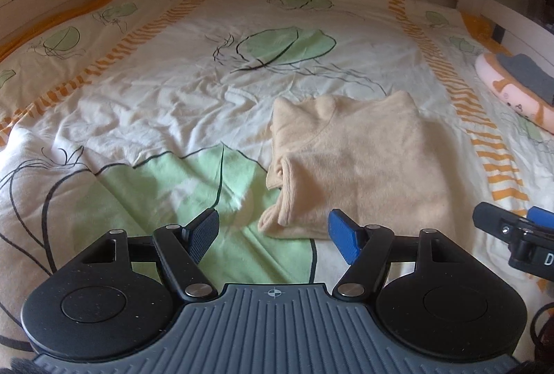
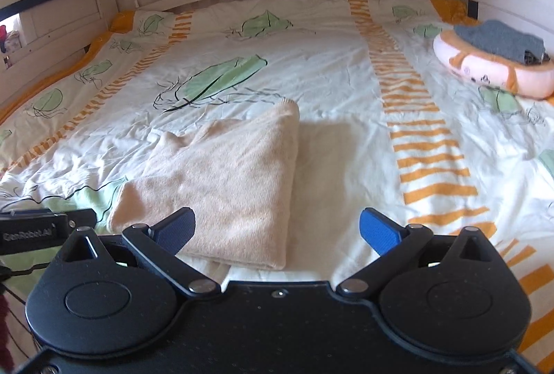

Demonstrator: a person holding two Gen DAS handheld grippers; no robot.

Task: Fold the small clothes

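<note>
Left gripper: low over the bed, fingers wide apart, holding nothing.
Right gripper: same, fingers apart.
Sweater: folded, lying flat.

Left gripper jaws spread wide, empty — right gripper likewise, level alongside.

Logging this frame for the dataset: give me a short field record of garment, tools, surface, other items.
garment: cream sweater, folded into a compact shape, lying flat on the bed
left tool: open, empty, just short of the sweater's near edge
right tool: open, empty, over the sweater's near right corner
surface: leaf-print duvet, wrinkled
other items: pink cushion at far right, grey folded clothes on top
</note>
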